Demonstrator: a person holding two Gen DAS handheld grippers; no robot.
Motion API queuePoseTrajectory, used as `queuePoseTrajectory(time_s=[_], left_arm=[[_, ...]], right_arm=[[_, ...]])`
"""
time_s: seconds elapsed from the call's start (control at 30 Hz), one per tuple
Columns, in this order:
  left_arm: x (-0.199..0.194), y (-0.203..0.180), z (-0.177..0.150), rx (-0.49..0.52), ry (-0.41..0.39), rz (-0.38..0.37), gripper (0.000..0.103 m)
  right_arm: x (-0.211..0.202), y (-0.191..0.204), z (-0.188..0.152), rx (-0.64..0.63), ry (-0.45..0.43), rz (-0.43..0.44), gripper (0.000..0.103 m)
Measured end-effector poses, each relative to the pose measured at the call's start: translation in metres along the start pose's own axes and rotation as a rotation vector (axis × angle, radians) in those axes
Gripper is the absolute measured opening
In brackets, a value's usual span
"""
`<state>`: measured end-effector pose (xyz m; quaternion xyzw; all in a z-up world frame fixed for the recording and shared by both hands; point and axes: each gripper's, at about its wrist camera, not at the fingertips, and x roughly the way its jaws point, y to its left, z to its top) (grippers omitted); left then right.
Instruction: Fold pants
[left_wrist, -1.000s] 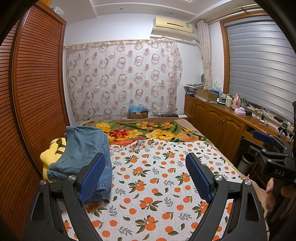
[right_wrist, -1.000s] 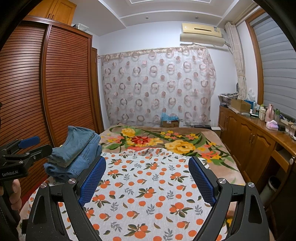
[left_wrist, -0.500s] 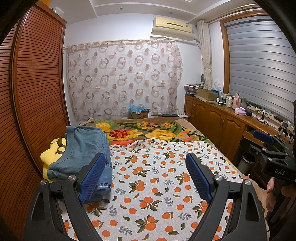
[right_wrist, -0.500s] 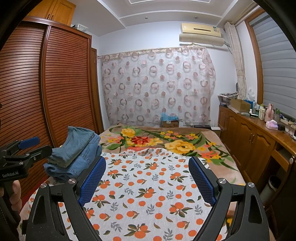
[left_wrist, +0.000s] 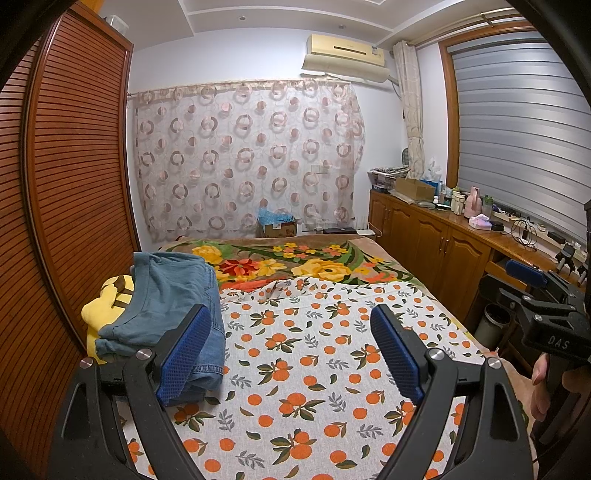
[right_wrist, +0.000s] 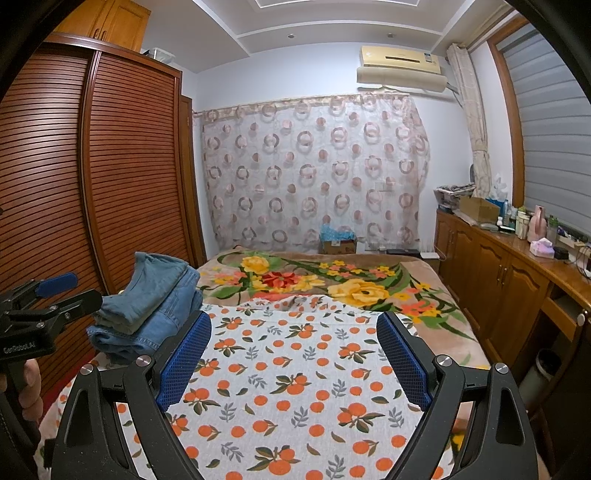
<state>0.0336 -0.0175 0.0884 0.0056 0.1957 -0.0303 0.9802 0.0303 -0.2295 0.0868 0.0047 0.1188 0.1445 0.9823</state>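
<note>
Brown wood slats make up the wardrobe (left_wrist: 74, 177) on the far left. Next to it, on the left edge of the bed (left_wrist: 295, 354), sit the pants (left_wrist: 173, 295), a folded pile of blue denim. They rest partly on something yellow (left_wrist: 101, 306). In the right wrist view the pants (right_wrist: 147, 310) look like a neat stack. My left gripper (left_wrist: 291, 354) hovers over the sheet with oranges on it, and its jaws are spread wide with nothing in them. The left blue pad (left_wrist: 184, 354) shows in front of the pants. My right gripper (right_wrist: 295, 358) is the same, jaws apart and grasping nothing, over the middle of the bed. Past the sheet lies a flower blanket (right_wrist: 314, 280). Behind the bed hangs a curtain (right_wrist: 314, 170) with rings on it. On the right is a wooden counter (right_wrist: 517, 254) with bottles and boxes on top.
</note>
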Motion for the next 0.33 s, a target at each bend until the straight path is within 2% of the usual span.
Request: queuePoseTrajectory(time_s=[0.33], left_arm=[[-0.0002, -0.0008, -0.0005, -0.001, 0.000, 0.000, 0.089]], right_arm=[[0.0001, 0.0002, -0.0003, 0.001, 0.000, -0.001, 0.092]])
